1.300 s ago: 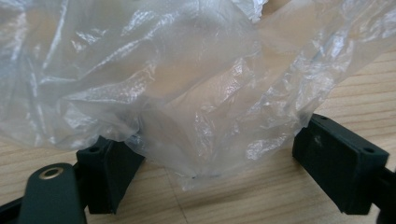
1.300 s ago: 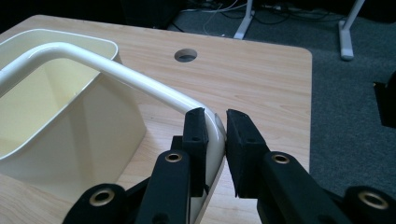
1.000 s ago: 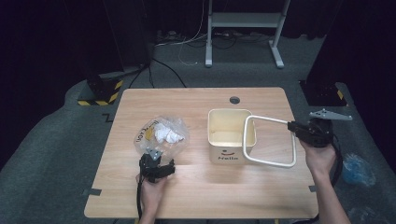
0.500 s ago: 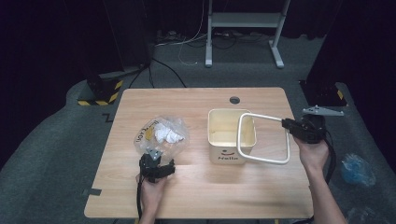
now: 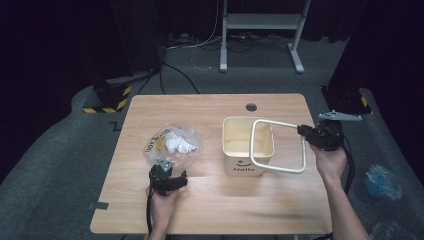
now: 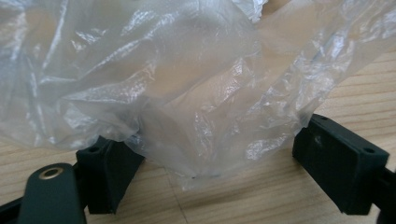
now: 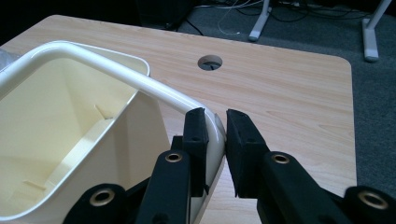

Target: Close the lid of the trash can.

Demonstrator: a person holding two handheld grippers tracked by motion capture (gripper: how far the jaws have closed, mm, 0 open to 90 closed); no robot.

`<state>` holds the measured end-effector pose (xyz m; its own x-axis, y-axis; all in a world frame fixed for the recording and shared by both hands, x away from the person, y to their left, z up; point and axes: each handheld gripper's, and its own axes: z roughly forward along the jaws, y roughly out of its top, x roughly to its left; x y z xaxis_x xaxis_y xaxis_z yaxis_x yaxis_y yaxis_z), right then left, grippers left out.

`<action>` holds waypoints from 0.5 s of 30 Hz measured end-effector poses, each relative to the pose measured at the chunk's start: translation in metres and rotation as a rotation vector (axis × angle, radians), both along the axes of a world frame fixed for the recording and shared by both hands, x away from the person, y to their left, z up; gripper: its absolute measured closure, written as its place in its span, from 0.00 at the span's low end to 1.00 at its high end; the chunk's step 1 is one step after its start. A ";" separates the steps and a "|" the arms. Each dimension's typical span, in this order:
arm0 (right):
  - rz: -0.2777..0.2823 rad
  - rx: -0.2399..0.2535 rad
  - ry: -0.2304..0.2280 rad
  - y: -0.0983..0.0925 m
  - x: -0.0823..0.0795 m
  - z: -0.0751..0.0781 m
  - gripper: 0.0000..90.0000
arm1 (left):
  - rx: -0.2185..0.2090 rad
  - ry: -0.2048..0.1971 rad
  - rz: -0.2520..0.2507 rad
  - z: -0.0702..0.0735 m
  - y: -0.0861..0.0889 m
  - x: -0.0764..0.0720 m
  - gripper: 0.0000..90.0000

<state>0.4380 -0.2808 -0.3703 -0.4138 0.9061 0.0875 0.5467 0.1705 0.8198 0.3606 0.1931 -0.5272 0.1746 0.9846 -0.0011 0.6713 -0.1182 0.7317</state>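
Over on the left, the left gripper (image 5: 169,176) sits on the table (image 5: 210,210), jaws spread wide around the edge of the clear plastic bag (image 5: 172,144), not pinching it. Centre, the cream bin (image 5: 245,150). On the right, the right gripper (image 5: 306,132) clamps the bin's white rim frame (image 5: 278,149), tilted over it.

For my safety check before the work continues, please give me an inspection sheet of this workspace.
Surface: wooden table, cable hole at its back.
Job's things: cream bin; white rim frame tilted against it; clear plastic bag with crumpled paper.
Clutter: nothing seen.
Grippers: right gripper shut on the frame; left gripper open, bag edge between its jaws.
Cables: one trailing from each gripper.
Surroundings: grey floor, metal stand, loose cables, blue bag.
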 end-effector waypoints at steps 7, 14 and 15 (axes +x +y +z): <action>0.011 -0.004 0.000 0.007 0.005 0.003 0.87 | -0.001 0.000 0.000 0.000 0.000 0.000 0.19; 0.024 -0.008 0.005 0.016 0.011 0.004 0.87 | 0.000 0.000 -0.001 0.000 0.000 0.000 0.19; 0.025 -0.008 0.006 0.018 0.012 0.004 0.87 | 0.000 0.000 -0.001 0.000 0.000 0.000 0.19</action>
